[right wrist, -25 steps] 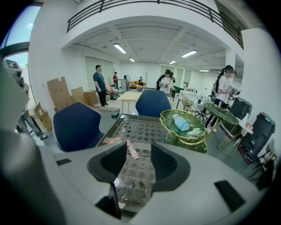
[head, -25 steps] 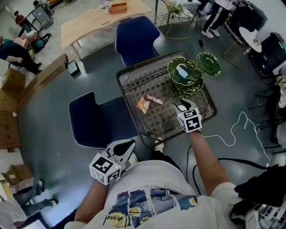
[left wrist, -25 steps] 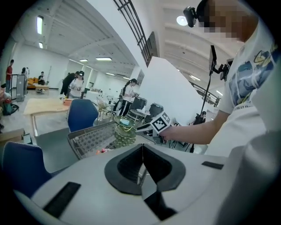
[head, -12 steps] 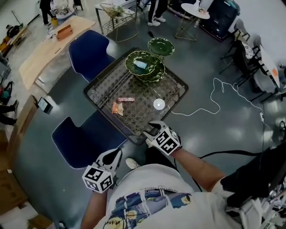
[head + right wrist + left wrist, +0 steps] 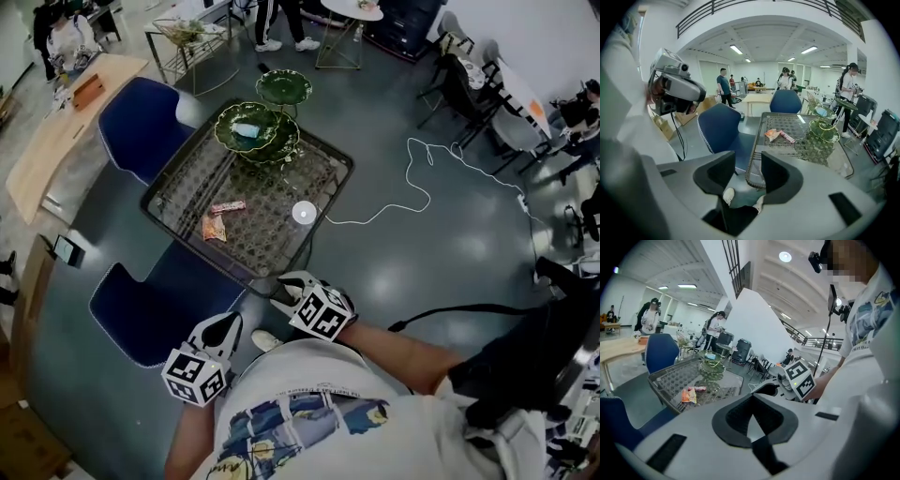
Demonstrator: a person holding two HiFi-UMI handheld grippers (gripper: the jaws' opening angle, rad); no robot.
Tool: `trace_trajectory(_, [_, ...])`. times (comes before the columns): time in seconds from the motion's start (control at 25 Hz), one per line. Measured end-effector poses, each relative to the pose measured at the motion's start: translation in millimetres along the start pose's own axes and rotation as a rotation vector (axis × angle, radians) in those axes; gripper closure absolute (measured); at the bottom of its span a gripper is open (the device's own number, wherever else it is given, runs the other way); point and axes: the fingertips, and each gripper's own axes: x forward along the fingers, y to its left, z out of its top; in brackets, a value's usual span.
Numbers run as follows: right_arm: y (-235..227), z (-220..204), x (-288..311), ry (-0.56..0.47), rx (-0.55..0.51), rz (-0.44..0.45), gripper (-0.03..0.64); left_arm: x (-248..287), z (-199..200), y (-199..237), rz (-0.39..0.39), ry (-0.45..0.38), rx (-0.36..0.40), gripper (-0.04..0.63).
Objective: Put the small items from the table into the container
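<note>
A glass-topped table (image 5: 184,167) holds an orange snack packet (image 5: 214,228), a pink bar (image 5: 228,206) and a white round disc (image 5: 303,213). At its far end stands a green leaf-shaped bowl (image 5: 255,131) with a pale blue item inside. My right gripper (image 5: 281,286) hovers open at the table's near corner with nothing between its fingers. In the right gripper view the packet (image 5: 772,134) and bar (image 5: 787,137) lie well ahead of that gripper (image 5: 747,171). My left gripper (image 5: 223,328) hangs off the table by my body, empty, its tips together (image 5: 751,401).
A second green dish (image 5: 284,86) stands beyond the bowl. Two blue chairs (image 5: 141,117) (image 5: 141,305) flank the table's left side. A white cable (image 5: 412,187) runs over the floor on the right. People, other tables and chairs stand further off.
My right gripper has pulled back from over the table's middle to its near corner, and the white disc now shows where it was. The left gripper has shifted slightly. The head view has swung.
</note>
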Motion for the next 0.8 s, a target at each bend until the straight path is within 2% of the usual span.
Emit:
trace_trajectory(0.28, [-2, -7, -14, 0.007, -0.016, -0.027, 0.439, -2, 10, -12, -0.022, -0.029, 0.049, 0.589])
trace_trajectory(0.48, [-24, -4, -2, -0.030, -0.024, -0.030, 0.439, -2, 14, -5, 0.006, -0.078, 0.010, 0.588])
trace_trajectory(0.64, [-47, 4, 25, -0.024, -0.111, 0.004, 0.439, -10, 16, 2, 0.061, -0.121, -0.021, 0.588])
trace_trajectory(0.8, [-90, 18, 70, 0.007, -0.238, 0.008, 0.439, -20, 14, 16, 0.144, -0.127, -0.064, 0.588])
